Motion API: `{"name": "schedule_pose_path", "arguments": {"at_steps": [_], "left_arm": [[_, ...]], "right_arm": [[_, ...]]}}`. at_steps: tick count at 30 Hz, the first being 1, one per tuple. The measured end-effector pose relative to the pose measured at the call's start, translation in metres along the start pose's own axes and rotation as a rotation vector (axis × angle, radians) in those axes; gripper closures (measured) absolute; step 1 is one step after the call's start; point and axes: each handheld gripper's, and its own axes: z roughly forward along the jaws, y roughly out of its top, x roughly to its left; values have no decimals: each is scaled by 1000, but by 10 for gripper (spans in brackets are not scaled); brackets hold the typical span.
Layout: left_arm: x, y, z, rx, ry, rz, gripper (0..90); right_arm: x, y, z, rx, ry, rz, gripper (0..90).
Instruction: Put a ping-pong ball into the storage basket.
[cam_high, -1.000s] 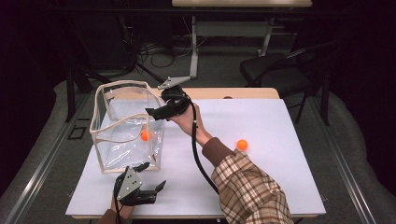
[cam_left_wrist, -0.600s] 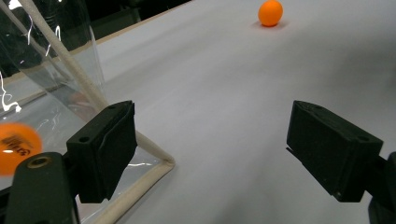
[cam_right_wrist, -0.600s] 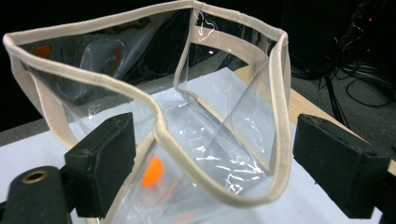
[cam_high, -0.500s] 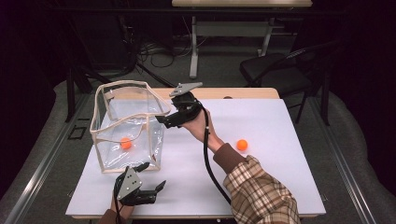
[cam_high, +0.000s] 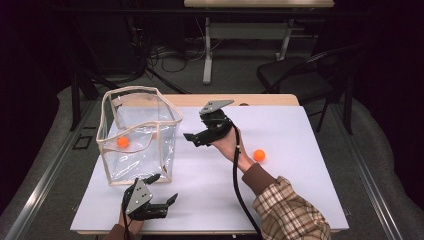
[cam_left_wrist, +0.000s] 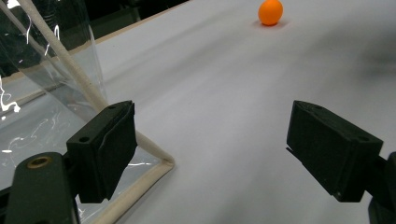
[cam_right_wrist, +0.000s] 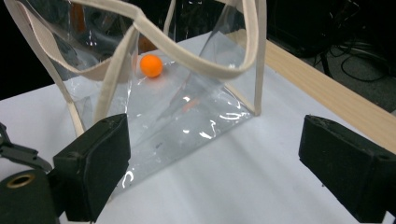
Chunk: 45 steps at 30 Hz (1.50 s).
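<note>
A clear plastic bag (cam_high: 142, 150) with cream trim stands open at the table's left, and an orange ball (cam_high: 122, 142) lies on its bottom. A second orange ball (cam_high: 258, 155) rests on the white table to the right. My right gripper (cam_high: 192, 139) hovers just right of the bag, pointing at it. Its jaws have just been opening and hold nothing. The right gripper view looks between the open right gripper (cam_right_wrist: 215, 158) at the bag (cam_right_wrist: 196, 107) and the ball (cam_right_wrist: 151, 66) inside. My left gripper (cam_high: 162, 189) is open at the bag's near corner (cam_left_wrist: 149, 154); the loose ball (cam_left_wrist: 270, 11) lies far ahead.
The white table (cam_high: 300, 190) has a wooden strip (cam_high: 260, 100) along its far edge. A dark chair (cam_high: 300, 80) and a desk frame stand behind the table. A black cable (cam_high: 240, 190) trails from my right gripper past the plaid sleeve (cam_high: 285, 210).
My right gripper has drawn back from the bag's mouth, rightward and a little lower. The ball inside the bag has rolled to its left side. The left gripper has stayed put.
</note>
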Motion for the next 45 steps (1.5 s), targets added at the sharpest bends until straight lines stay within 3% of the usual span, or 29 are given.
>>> {"name": "schedule_pose_path", "arguments": {"at_steps": [11,17,19,26,37,45], "left_arm": [[0,0,0,-1,0,2,159],[0,0,0,-1,-1,0,159],[0,0,0,-2,-1,2,159],[0,0,1,1,-1,2,159],[1,0,0,4,0,3,159],[0,0,0,-1,-1,7,159]], "right_arm": [[-4,-38,-6,44,-1,22,79],[-5,-41,-7,48,2,24,77],[-5,-65,-14,76,3,36,75],[-3,-90,-24,127,4,27,68],[-4,-118,-37,132,-17,60,54],[-7,-128,-47,144,-27,82,28]]}}
